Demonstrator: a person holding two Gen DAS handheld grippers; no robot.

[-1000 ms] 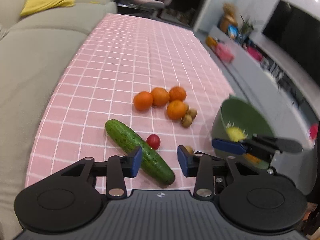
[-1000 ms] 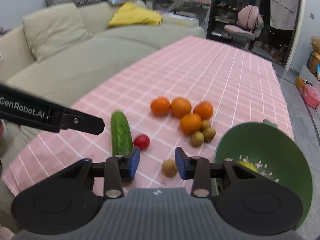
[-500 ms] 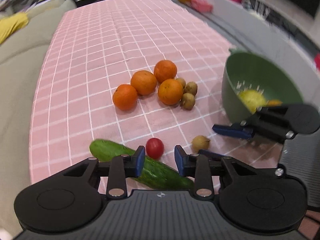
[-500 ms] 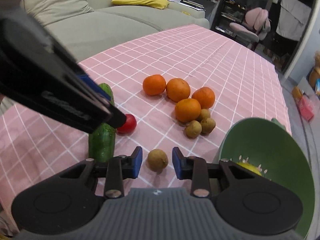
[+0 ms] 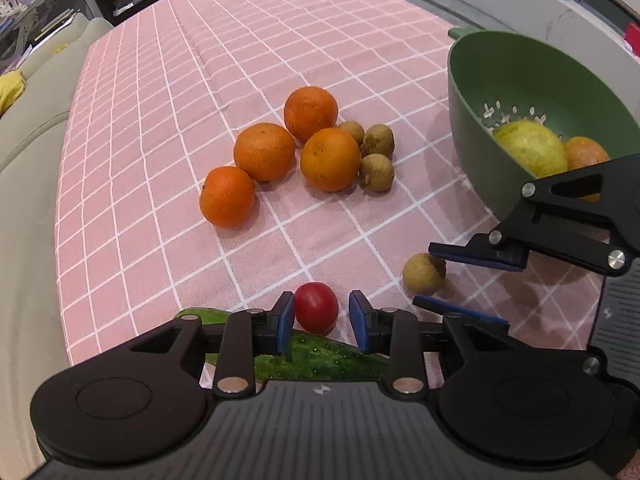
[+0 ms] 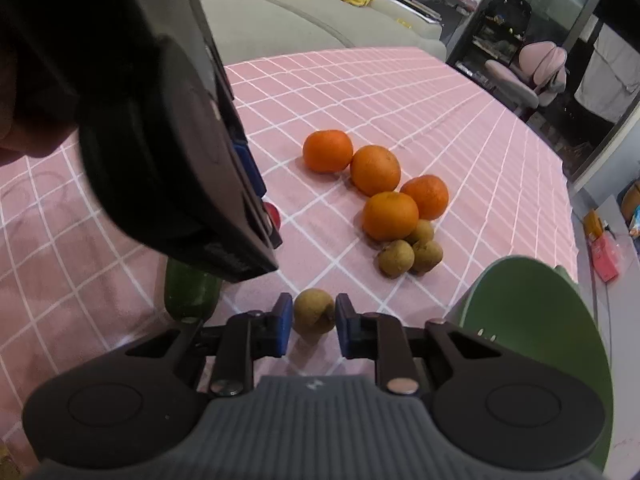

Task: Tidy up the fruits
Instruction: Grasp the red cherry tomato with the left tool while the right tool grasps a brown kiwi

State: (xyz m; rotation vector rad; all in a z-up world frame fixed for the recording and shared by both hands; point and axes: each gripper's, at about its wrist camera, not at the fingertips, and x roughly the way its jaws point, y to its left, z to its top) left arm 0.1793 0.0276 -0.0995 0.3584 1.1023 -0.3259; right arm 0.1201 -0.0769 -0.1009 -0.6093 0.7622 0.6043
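Note:
A small red tomato (image 5: 316, 312) lies on the pink checked cloth between the pads of my left gripper (image 5: 322, 306), which is open; one pad touches it and a gap shows at the other. My right gripper (image 6: 314, 306) is shut on a brown longan (image 6: 314, 314), both blue pads against its sides. In the left wrist view that longan (image 5: 424, 274) also sits between the right gripper's fingers. Several oranges (image 5: 264, 152) and three more longans (image 5: 376, 152) lie clustered farther out. A cucumber (image 5: 328, 360) lies under the left gripper.
A green colander bowl (image 5: 452, 80) at the right holds a yellow-green fruit (image 5: 532, 148) and an orange (image 5: 584, 154). The left gripper's black housing (image 6: 160, 140) fills the upper left of the right wrist view. A beige sofa (image 6: 280, 20) runs along the table's far side.
Both grippers have come down toward the cloth. The left one swung from over the cucumber to straddle the tomato. The right jaws narrowed and closed on the lone longan.

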